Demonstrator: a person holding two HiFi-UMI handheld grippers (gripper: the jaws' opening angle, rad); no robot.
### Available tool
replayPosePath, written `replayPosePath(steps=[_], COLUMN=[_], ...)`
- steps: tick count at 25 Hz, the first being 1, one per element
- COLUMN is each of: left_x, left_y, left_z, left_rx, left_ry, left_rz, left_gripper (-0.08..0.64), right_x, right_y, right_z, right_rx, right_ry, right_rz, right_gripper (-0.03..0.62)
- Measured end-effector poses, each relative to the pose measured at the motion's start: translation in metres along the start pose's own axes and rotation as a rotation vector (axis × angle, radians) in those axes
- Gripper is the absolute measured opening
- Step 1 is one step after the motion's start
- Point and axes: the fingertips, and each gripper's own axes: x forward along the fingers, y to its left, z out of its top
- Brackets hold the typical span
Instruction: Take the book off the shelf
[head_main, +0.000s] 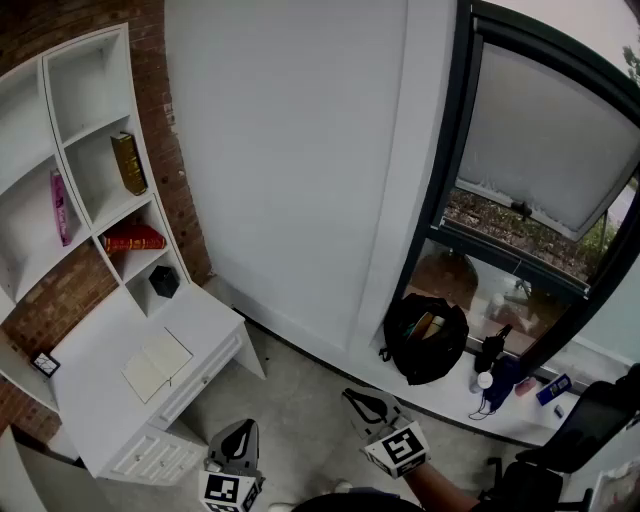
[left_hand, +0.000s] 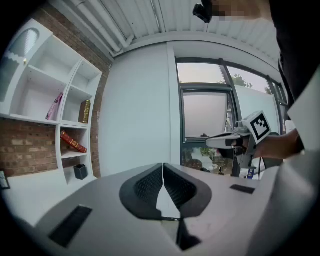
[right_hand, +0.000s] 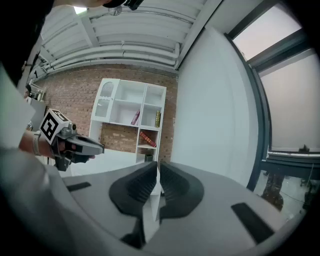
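Holds grey left gripper (head_main: 240, 432) and grey right gripper (head_main: 362, 402) near, jaws together on nothing, well apart from red hardback book (head_main: 133, 238) in far-left white wooden shelf (head_main: 92, 128).

Left gripper (head_main: 240, 432) sits bottom centre-left of the head view, right gripper (head_main: 358, 400) slightly higher at bottom centre. Both are held low, apart from each other. Fingers (left_hand: 145, 187) are pressed together on both, nothing between them.
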Motion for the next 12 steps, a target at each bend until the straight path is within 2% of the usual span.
replayPosePath(steps=[5,12], left_x=[0.035,0.080], left_y=[-0.043,-0.080], left_z=[0.011,0.013], left_rx=[0.000,0.032], left_ry=[-0.019,-0.004], left_rz=[-0.015,-0.048], left_gripper=[0.009,0.009], right_x=[-0.027,-0.062], right_y=[-0.045,-0.099], right_z=[-0.012,-0.031], right_rx=[0.051,0.063], right_ry=[-0.014,-0.030], right_rz=[0.000,-0.059], right_gripper=[0.031,0.032])
